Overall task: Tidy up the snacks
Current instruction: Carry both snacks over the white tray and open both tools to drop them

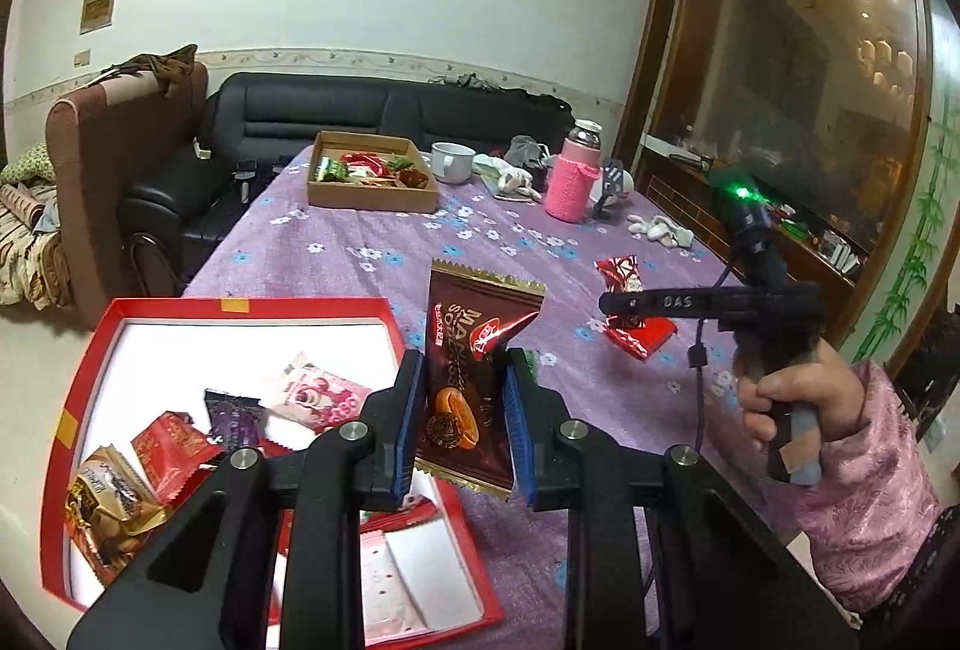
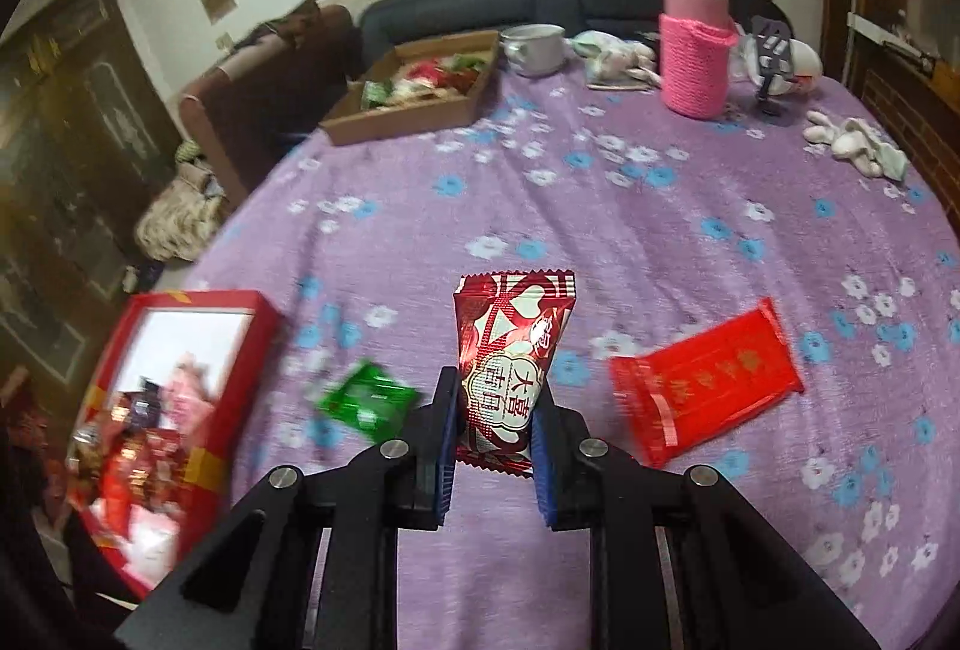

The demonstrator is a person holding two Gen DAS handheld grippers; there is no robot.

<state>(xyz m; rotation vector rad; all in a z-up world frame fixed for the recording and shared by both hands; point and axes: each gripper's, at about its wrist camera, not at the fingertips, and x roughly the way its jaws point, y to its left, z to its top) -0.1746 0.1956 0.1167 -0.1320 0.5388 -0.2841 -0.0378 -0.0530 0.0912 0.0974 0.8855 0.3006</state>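
Note:
My left gripper (image 1: 465, 368) is shut on a brown chocolate snack packet (image 1: 462, 350), which stands upright just right of the red box (image 1: 240, 307). The box holds several wrapped snacks. My right gripper (image 2: 495, 392) is shut on a red and white candy packet (image 2: 510, 344), lifted above the purple flowered tablecloth (image 2: 600, 230). In the left wrist view the right gripper (image 1: 606, 303) shows from the side, held by a hand in a pink sleeve (image 1: 864, 470). A green packet (image 2: 369, 401) and a red packet (image 2: 705, 380) lie on the cloth on either side of it.
At the far end stand a cardboard tray (image 1: 372, 197) of snacks, a white mug (image 1: 453, 162) and a bottle in a pink knitted sleeve (image 1: 573, 182). White cloth bits (image 1: 660, 230) lie far right. A black sofa (image 1: 300, 122) sits behind the table.

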